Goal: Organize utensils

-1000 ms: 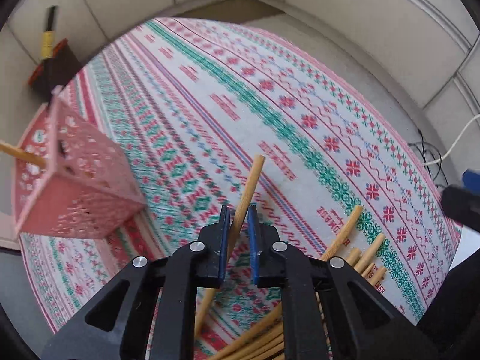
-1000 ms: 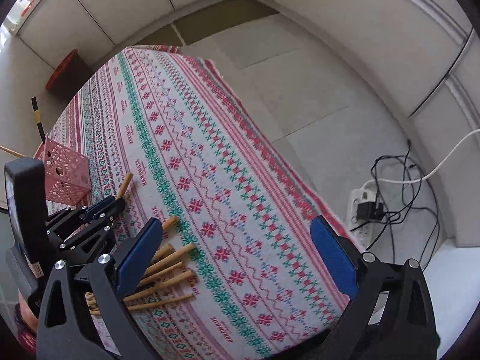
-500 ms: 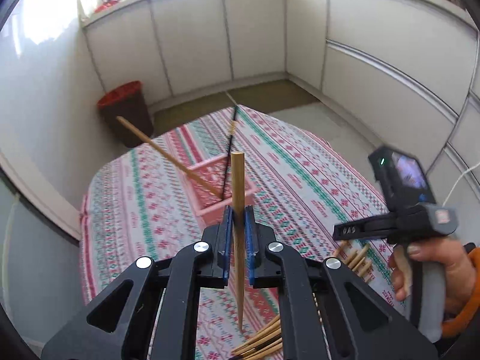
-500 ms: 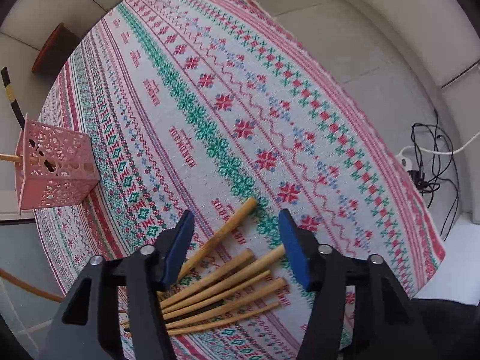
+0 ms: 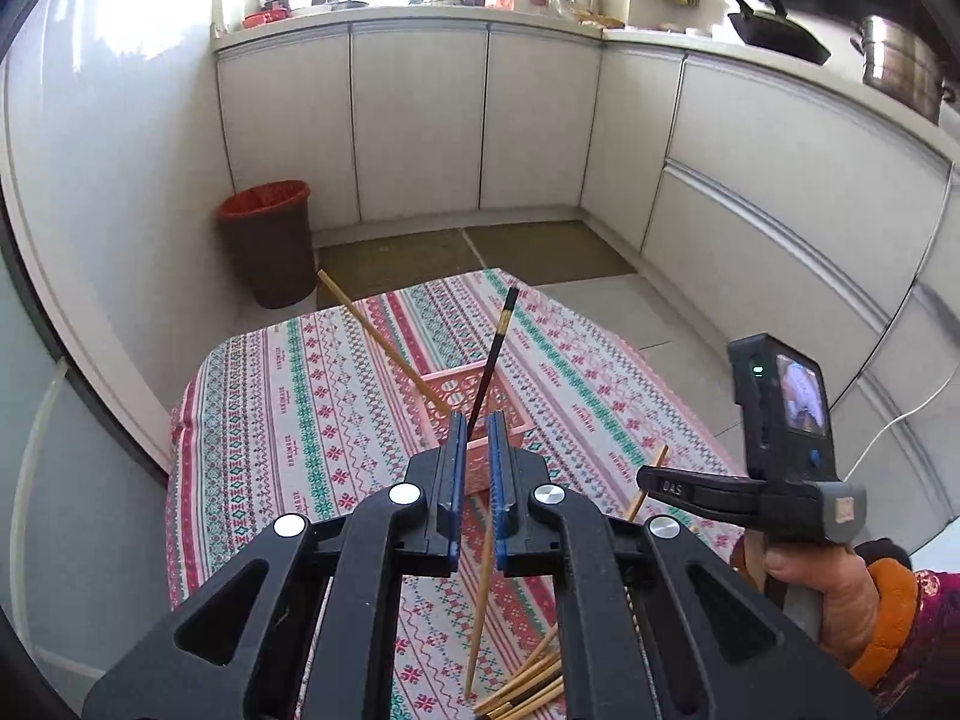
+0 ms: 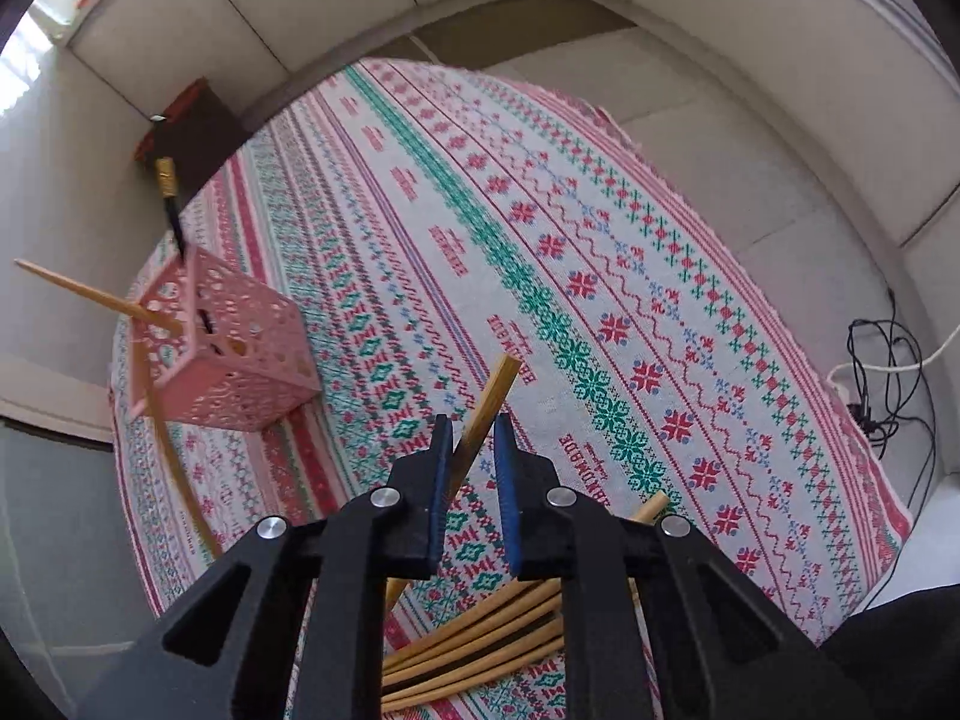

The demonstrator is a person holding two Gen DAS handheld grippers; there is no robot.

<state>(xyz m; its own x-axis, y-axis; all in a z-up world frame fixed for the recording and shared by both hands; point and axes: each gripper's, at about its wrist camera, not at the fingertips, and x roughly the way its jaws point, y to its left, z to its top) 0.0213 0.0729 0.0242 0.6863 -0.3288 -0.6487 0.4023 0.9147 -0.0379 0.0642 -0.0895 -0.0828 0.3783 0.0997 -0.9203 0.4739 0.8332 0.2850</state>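
1. At the far left of the kitchen floor stands a dark bin (image 5: 268,243) with a red rim, beyond the table.
2. A table covered by a patterned red, green and white cloth (image 5: 288,396) fills the middle.
3. On the cloth sits a pink perforated basket (image 6: 225,348) holding one wooden chopstick (image 6: 96,294) and one black chopstick (image 6: 171,204), both leaning out.
4. The left gripper (image 5: 474,474), raised above the table, pinches a wooden chopstick (image 5: 480,600) that hangs down between its pressed-together jaws.
5. The right gripper (image 6: 471,462), held by a hand (image 5: 834,600), points down; its jaws are closing around another wooden stick (image 6: 486,408).
6. A loose pile of chopsticks (image 6: 480,648) lies on the cloth beneath it.
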